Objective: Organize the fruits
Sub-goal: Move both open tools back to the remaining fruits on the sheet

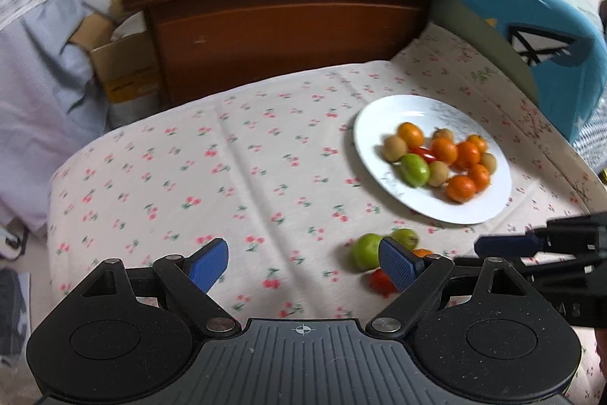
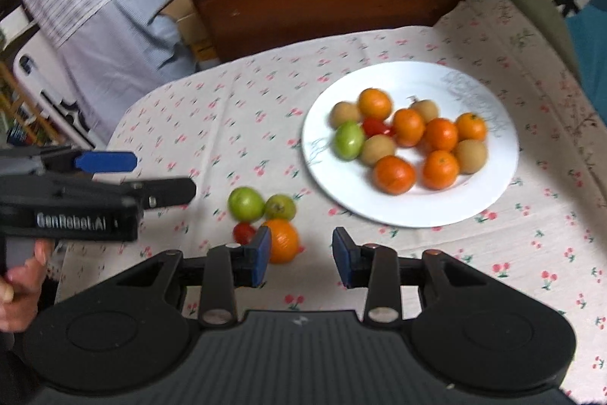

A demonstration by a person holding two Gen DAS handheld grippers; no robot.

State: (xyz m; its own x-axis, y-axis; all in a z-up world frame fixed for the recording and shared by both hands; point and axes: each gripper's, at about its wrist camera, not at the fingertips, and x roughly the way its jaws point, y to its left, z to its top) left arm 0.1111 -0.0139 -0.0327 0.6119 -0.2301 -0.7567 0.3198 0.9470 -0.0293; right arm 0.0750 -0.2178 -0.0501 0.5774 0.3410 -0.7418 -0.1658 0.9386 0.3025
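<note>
Right wrist: left claw (image 2: 131,173) level, hand (image 2: 19,276) gripping.

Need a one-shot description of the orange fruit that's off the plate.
Find the white plate on the cherry-print tablecloth. Just beside its near-left edge, four loose fruits cluster on the cloth. The target orange is the nearest of them, the only orange one beside two green fruits and a small red one.

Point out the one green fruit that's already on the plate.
It is the green fruit at the white plate's left edge, beside a small red tomato. The other two green fruits lie on the tablecloth.
</note>
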